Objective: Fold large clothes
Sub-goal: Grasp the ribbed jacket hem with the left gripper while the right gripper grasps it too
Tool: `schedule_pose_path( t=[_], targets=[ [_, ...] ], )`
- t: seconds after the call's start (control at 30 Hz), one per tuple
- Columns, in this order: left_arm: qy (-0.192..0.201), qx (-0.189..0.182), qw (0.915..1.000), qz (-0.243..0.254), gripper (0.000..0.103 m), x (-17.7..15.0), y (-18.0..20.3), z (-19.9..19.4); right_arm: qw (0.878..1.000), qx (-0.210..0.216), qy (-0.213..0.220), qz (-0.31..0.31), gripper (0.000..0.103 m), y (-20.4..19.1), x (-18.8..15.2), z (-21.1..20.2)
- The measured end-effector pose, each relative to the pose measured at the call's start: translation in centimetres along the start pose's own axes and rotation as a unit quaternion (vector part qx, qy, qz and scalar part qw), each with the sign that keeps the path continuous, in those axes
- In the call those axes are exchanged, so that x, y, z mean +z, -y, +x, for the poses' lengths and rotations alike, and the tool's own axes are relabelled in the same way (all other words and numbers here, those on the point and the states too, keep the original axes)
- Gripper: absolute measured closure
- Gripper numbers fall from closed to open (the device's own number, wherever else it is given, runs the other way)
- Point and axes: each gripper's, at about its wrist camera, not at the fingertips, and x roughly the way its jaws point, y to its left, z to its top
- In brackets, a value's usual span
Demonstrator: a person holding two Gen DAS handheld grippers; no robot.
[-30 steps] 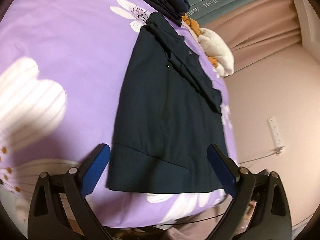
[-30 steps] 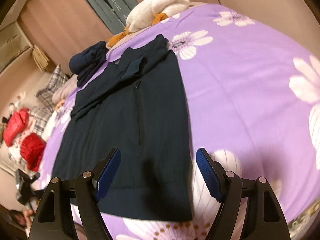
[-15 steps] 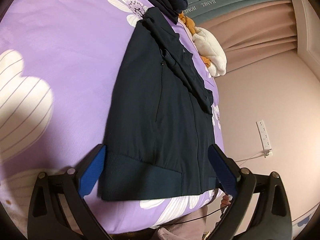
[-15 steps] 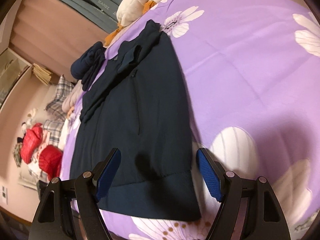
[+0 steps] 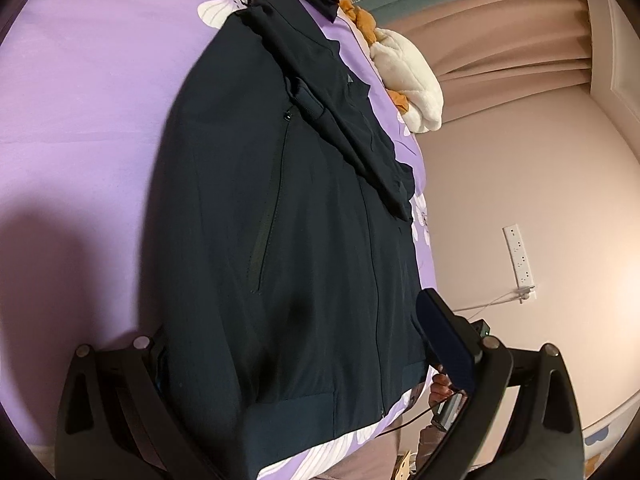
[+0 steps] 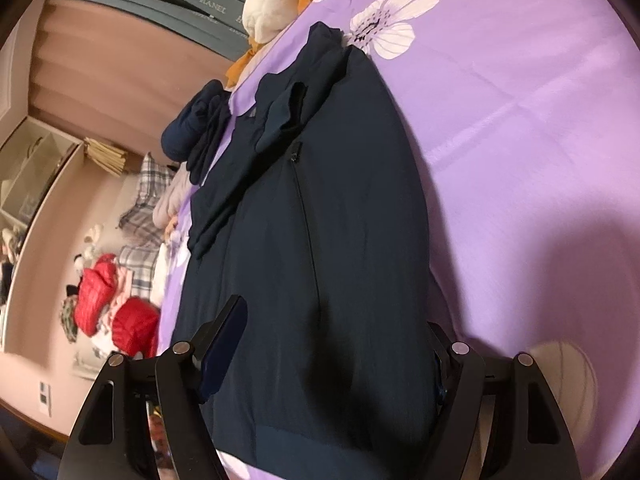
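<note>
Since the navy jacket (image 5: 312, 240) lies flat on the purple bed (image 5: 88, 100), soft and limp, pinch its ribbed hem corners at six o'clock; your left claw (image 5: 296, 344) and right claw (image 6: 332, 344) gape wide astride it.

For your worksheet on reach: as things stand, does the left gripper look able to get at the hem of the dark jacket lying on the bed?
Probably yes. The left gripper is open and straddles the dark jacket near its hem, with nothing lying over that edge on the purple bedspread.
</note>
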Motion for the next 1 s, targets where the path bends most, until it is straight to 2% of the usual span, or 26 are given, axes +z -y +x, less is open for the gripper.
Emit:
schedule_pose_path(
  t=[0.27, 0.53, 0.67, 1.0],
  targets=[
    [-0.004, -0.015, 0.9999, 0.003, 0.015, -1.0, -0.6, -1.2, 0.999, 0.017, -0.029, -0.009, 0.026, 0.1, -1.0, -0.7],
    [-0.018, -0.026, 0.9993, 0.02, 0.015, -2.8, -0.2, -1.8, 0.997, 0.044, -0.06, -0.008, 0.026, 0.5, -3.5, -2.4],
    [-0.022, -0.032, 0.9991, 0.017, 0.015, -3.4, -0.1, -2.1, 0.997, 0.05, -0.061, -0.013, 0.026, 0.4, -4.4, -2.9],
    [-0.028, -0.028, 0.999, 0.02, 0.015, -3.3, 0.2, -1.3, 0.997, 0.052, -0.052, -0.012, 0.026, -0.9, -3.2, -0.7]
  ],
)
